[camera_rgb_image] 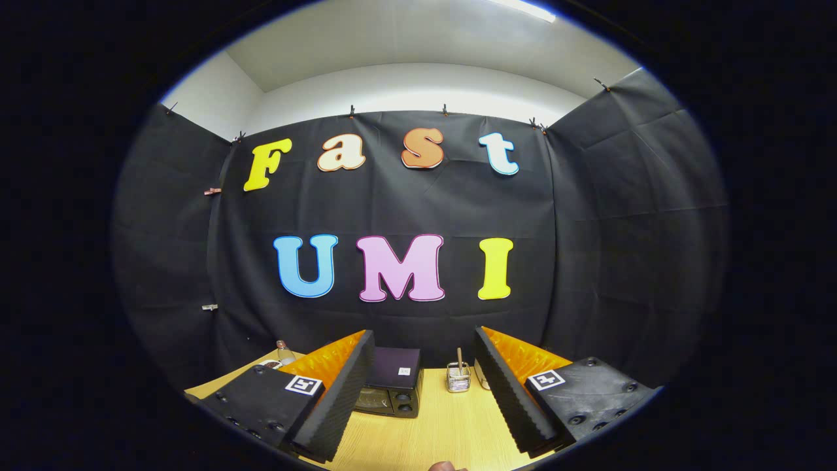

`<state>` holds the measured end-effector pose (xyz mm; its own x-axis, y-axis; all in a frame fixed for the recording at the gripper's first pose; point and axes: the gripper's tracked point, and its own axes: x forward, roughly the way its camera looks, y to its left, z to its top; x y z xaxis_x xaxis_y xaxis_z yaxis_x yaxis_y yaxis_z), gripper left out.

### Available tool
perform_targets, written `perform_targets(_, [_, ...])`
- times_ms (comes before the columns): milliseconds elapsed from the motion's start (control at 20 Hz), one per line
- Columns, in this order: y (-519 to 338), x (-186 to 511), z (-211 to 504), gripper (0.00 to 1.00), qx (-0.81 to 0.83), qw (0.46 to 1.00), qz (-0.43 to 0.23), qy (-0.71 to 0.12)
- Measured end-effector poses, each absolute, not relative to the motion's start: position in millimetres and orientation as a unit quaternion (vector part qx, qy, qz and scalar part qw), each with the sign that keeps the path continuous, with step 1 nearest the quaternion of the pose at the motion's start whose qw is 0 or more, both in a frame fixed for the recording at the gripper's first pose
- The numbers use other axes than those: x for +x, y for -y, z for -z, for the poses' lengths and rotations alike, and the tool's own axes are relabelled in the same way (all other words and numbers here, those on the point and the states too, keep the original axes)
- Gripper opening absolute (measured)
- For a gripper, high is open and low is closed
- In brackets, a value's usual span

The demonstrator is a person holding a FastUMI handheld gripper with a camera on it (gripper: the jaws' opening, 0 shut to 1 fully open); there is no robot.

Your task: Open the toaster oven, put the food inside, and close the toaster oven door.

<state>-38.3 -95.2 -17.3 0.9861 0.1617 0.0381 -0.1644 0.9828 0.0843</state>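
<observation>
Holding your gripper (425,392) spread wide over the desk (431,432), you have the toaster oven (392,386) at eleven o'clock, door shut, front facing you.

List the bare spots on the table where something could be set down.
Widest bare patch: table between the open claw fingers, short of the toaster oven and wire holder. A narrow strip separates those two. Far left is crowded: a small bottle beside the left finger.
</observation>
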Motion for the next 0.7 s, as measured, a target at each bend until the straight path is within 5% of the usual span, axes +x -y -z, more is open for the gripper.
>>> perform_targets(700, [97.7,-33.2,18.5,0.99,0.042,0.996,-0.076,0.014])
